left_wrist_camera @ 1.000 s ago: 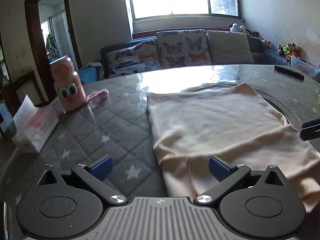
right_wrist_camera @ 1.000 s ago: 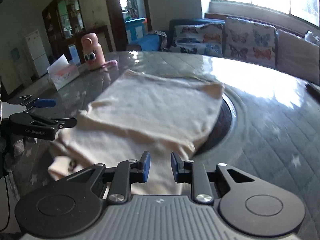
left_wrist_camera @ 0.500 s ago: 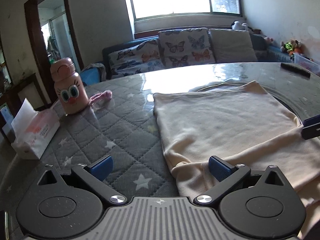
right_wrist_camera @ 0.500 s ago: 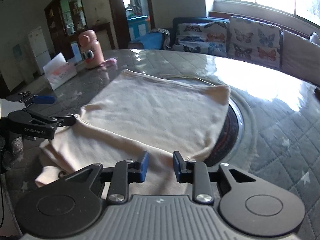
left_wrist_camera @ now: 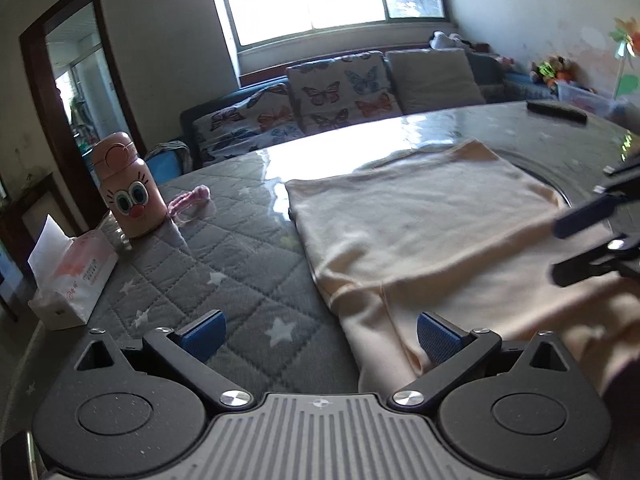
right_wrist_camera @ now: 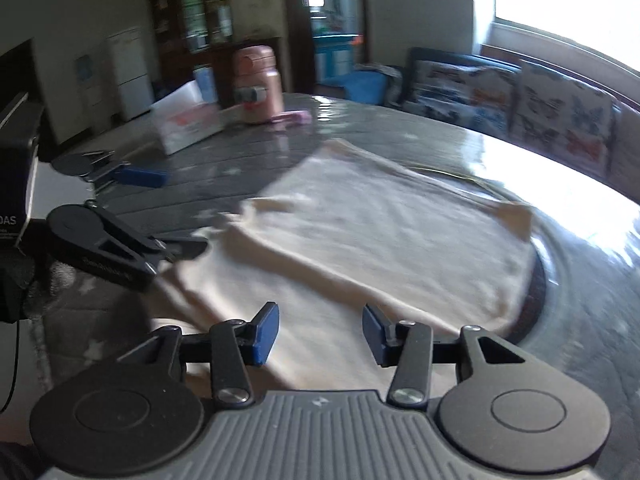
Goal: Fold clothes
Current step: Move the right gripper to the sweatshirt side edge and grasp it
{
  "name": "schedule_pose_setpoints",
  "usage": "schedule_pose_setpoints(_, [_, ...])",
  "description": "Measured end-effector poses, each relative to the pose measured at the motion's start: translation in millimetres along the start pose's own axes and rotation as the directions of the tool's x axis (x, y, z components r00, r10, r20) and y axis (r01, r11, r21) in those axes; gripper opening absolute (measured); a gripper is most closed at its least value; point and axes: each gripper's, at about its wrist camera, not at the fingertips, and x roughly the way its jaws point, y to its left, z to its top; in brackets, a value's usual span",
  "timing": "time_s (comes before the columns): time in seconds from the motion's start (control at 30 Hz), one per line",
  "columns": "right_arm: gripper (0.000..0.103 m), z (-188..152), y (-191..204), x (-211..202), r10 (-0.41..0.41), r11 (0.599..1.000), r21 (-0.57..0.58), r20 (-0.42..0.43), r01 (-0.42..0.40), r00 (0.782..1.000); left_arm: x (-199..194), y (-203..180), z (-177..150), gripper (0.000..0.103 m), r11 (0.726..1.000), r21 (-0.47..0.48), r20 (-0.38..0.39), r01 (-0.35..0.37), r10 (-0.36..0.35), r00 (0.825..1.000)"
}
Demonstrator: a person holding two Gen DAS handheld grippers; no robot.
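A cream garment (left_wrist_camera: 420, 224) lies partly folded on the grey quilted table (left_wrist_camera: 224, 248); it also shows in the right wrist view (right_wrist_camera: 384, 236). My left gripper (left_wrist_camera: 318, 336) is open and empty at the garment's near left corner, just above the cloth edge. My right gripper (right_wrist_camera: 318, 334) is open and empty over the garment's near edge. The right gripper also shows at the right edge of the left wrist view (left_wrist_camera: 592, 240), and the left gripper at the left of the right wrist view (right_wrist_camera: 136, 216).
A pink cartoon bottle (left_wrist_camera: 130, 196), a tissue box (left_wrist_camera: 72, 276) and a pink strap (left_wrist_camera: 188, 200) stand at the table's left. A black remote (left_wrist_camera: 556, 111) lies far right. A round dark inset (right_wrist_camera: 536, 280) shows under the garment. A sofa (left_wrist_camera: 328, 100) stands behind.
My right gripper has opened wide from nearly shut and swung left across the garment. My left gripper stayed open and shifted left and back; the cloth lies a little rumpled at its near corner.
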Motion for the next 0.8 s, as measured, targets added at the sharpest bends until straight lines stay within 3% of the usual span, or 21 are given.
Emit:
schedule_pose_setpoints(0.27, [0.047,8,50,35,0.060,0.988,-0.142,-0.032,-0.064,0.998,-6,10,-8,0.103,1.000,0.007,-0.008,-0.020,0.020,1.000])
schedule_pose_setpoints(0.5, [0.050,2,51,7,0.071,0.987,-0.143,-0.006,-0.071,0.997,-43,4,-19,0.103,0.992,0.122,0.070,0.040,-0.048,0.996])
schedule_pose_setpoints(0.63, [0.052,-5,24,-20,0.021,0.997,-0.070,0.004,-0.021,1.000,-62,-16,-29,0.103,0.965,0.237,0.106,0.113,-0.141,0.984])
schedule_pose_setpoints(0.8, [0.058,-23,2,-46,-0.046,0.998,-0.046,-0.014,0.046,0.999,-68,-49,-42,0.099,0.909,0.382,0.119,0.168,-0.229,0.966])
